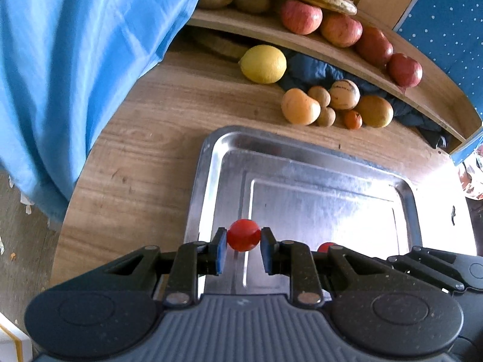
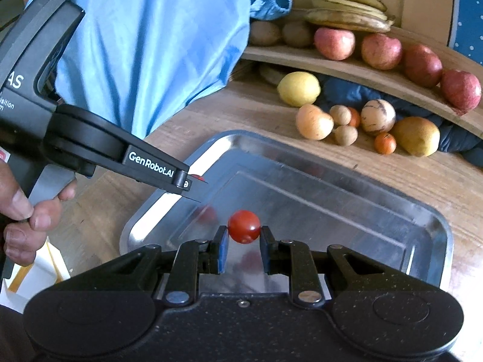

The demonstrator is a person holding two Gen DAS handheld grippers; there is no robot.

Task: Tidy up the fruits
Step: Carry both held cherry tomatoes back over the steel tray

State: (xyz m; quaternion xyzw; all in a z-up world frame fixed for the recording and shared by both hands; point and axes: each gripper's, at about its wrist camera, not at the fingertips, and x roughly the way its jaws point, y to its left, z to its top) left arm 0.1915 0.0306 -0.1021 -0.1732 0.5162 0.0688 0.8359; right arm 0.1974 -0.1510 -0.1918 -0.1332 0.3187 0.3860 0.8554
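Fingers [image 2: 21,208] show beside right claw [image 2: 243,235] only.

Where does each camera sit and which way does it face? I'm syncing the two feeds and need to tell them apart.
Left wrist: on the left gripper, looking down along its jaws, shut on a cherry tomato, over the steel tray; the right gripper shows at the right edge.
Right wrist: on the right gripper, facing the same tray with its own tomato; the left gripper and the hand holding it show at left.
Shared: tray, lemon, apples on the shelf.
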